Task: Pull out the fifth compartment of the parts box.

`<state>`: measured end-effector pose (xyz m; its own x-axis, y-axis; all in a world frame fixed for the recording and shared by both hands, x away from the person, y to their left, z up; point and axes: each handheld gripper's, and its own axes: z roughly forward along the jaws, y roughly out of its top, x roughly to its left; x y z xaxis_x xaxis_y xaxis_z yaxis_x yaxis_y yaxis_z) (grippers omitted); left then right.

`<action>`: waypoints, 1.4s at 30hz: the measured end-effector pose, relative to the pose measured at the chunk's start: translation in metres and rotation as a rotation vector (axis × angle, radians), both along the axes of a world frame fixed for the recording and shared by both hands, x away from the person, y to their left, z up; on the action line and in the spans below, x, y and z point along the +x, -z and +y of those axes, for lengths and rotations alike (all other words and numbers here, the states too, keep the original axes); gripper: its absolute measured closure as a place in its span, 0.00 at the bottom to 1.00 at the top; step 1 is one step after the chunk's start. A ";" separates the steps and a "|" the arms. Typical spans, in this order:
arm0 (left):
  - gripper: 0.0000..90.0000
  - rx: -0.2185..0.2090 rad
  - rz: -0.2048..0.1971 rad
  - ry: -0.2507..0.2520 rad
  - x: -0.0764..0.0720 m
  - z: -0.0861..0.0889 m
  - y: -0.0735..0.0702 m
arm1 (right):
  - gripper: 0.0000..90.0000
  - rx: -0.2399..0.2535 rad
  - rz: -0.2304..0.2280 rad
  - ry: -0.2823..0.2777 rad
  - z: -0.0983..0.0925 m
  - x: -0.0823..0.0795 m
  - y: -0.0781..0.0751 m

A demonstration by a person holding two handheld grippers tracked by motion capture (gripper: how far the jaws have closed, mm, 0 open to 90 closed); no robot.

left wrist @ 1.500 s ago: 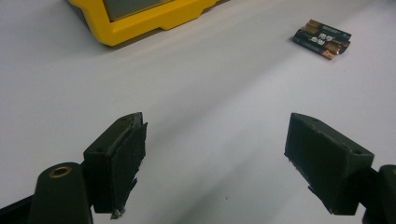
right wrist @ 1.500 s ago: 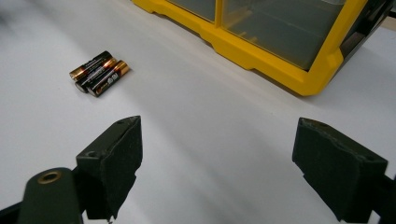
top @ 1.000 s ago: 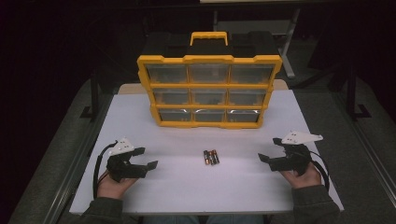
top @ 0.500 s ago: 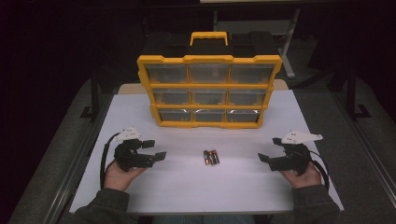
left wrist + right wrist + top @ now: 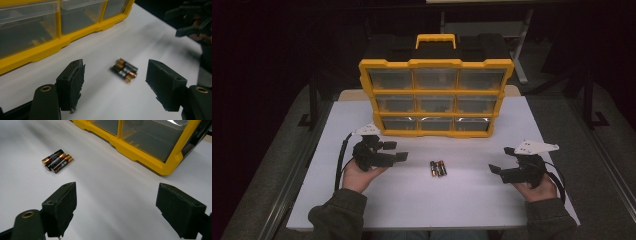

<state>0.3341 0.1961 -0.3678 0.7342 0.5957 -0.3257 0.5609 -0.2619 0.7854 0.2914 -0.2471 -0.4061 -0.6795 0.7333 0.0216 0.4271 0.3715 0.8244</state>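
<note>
Covering table, white sheet [image 5: 462, 200], dark room

Black-and-copper batteries [image 5: 438, 168], yellow organizer [image 5: 435, 98], seemingly clear drawers [image 5: 435, 78].

Batteries [image 5: 438, 168] lie between the left tool [image 5: 399, 151] and right tool [image 5: 500, 161].

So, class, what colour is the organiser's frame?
Yellow, with a black back; the organiser shows best in the high view.
</note>
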 end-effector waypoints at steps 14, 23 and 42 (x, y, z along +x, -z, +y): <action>0.45 -0.164 0.053 -0.095 0.039 -0.039 -0.019 | 0.18 -0.005 0.001 0.003 0.005 -0.001 -0.001; 0.48 -0.278 0.084 -0.198 0.058 -0.054 -0.022 | 0.19 -0.007 0.003 -0.002 0.005 0.000 0.000; 0.59 -0.375 0.104 -0.355 0.080 -0.084 -0.037 | 0.20 0.005 -0.010 0.005 0.002 -0.002 -0.002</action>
<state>0.4144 0.1119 -0.3303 0.4609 0.6303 -0.6248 0.6437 0.2472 0.7242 0.2896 -0.2455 -0.4039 -0.6758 0.7368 0.0182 0.4207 0.3654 0.8303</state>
